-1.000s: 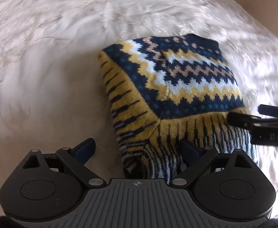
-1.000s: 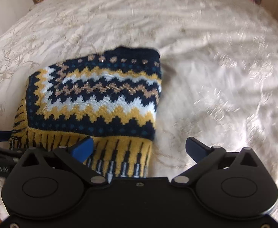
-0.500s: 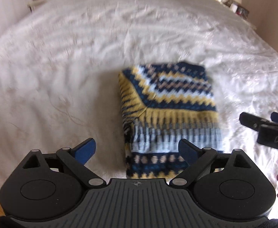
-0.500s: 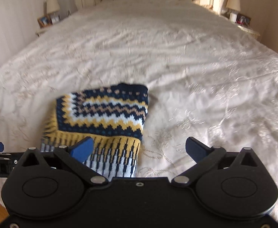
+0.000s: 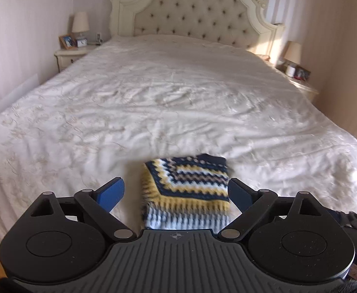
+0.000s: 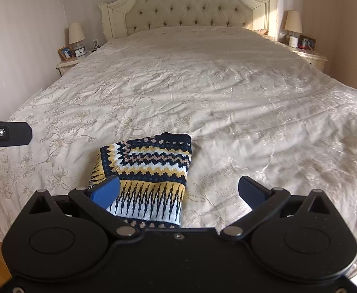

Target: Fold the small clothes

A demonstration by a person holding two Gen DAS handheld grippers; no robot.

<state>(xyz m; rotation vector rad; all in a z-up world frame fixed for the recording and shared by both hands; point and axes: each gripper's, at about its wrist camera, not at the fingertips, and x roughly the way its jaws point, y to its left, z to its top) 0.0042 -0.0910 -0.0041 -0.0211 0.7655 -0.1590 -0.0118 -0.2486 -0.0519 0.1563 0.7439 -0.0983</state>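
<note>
Sweater [image 5: 187,190] lies folded on the bed [image 5: 154,102], both hand-held grippers [image 5: 176,193] [image 6: 178,190] now pulled back, jaws apart

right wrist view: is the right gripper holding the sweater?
No, the right gripper is open and empty, with the folded sweater lying free on the bed.
</note>
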